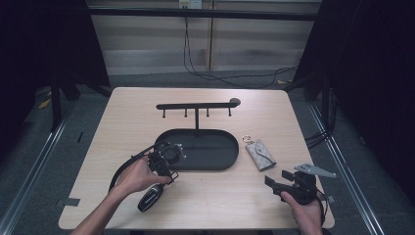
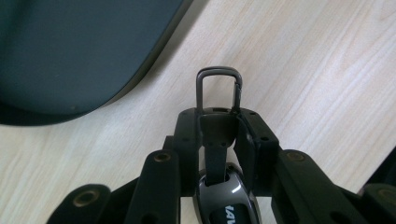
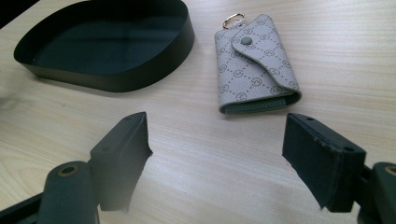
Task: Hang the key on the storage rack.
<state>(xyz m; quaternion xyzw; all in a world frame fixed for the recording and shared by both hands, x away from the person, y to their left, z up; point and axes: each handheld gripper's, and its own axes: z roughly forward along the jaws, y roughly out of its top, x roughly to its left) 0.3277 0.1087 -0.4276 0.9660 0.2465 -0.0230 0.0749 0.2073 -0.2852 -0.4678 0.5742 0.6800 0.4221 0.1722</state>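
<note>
My left gripper is just in front of the black oval tray, near its left end. It is shut on the short strap of a black car key fob. In the left gripper view the jaws pinch the strap; the metal clasp sticks out past them and the glossy fob hangs below. My right gripper stands open near the table's front right with nothing between its fingers. A beige patterned key pouch with a small ring lies just ahead of it.
Rising behind the tray is a black key rack with several hooks on its bar. Bare wood lies along the table's front between the two hands. Cables trail across the floor beyond the table's far edge.
</note>
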